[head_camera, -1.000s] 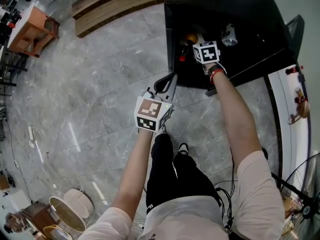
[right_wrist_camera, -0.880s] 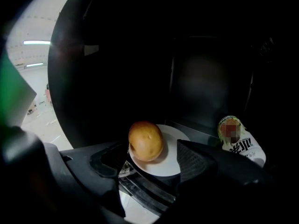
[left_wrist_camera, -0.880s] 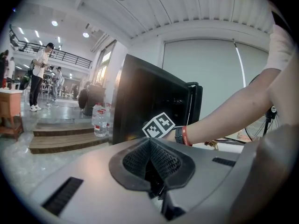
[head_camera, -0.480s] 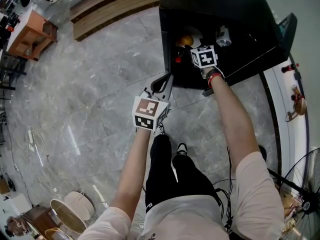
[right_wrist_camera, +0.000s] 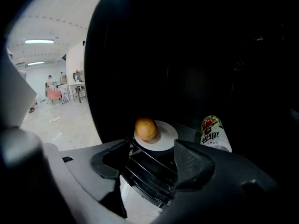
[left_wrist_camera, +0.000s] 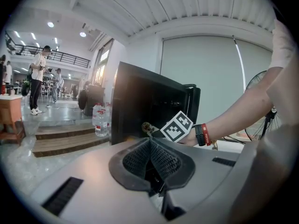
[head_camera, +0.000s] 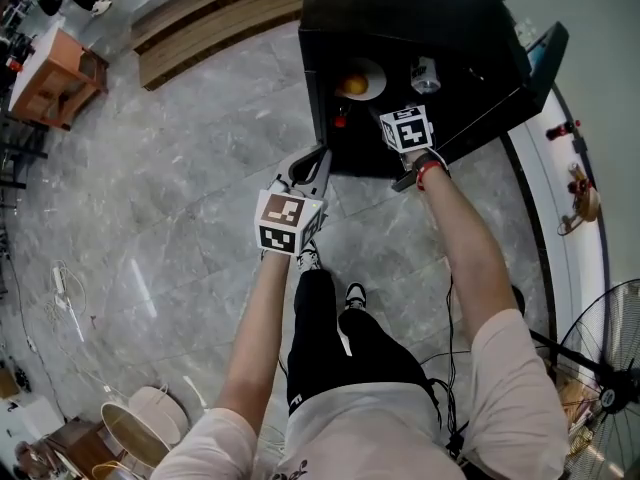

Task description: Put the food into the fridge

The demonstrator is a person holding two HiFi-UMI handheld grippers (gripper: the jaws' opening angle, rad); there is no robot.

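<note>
The left gripper [left_wrist_camera: 150, 146] is held over the grey floor [head_camera: 180, 188], its fingers clenched on nothing. Inside the open black fridge [head_camera: 400, 18] the orange [right_wrist_camera: 145, 128] is seen resting on a white plate [right_wrist_camera: 167, 135]. The right gripper [right_wrist_camera: 153, 149], reached in beside that plate 1 second ago, has been drawn back to the fridge's front edge. Its fingers are released, have just been narrowed slightly, and hold nothing. A can [right_wrist_camera: 214, 132] stands further right. The placing is judged done.

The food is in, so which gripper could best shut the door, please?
Probably the right gripper: open, empty, jaws just closing slightly, at the fridge, nearer the door; left gripper shut, farther back.
</note>
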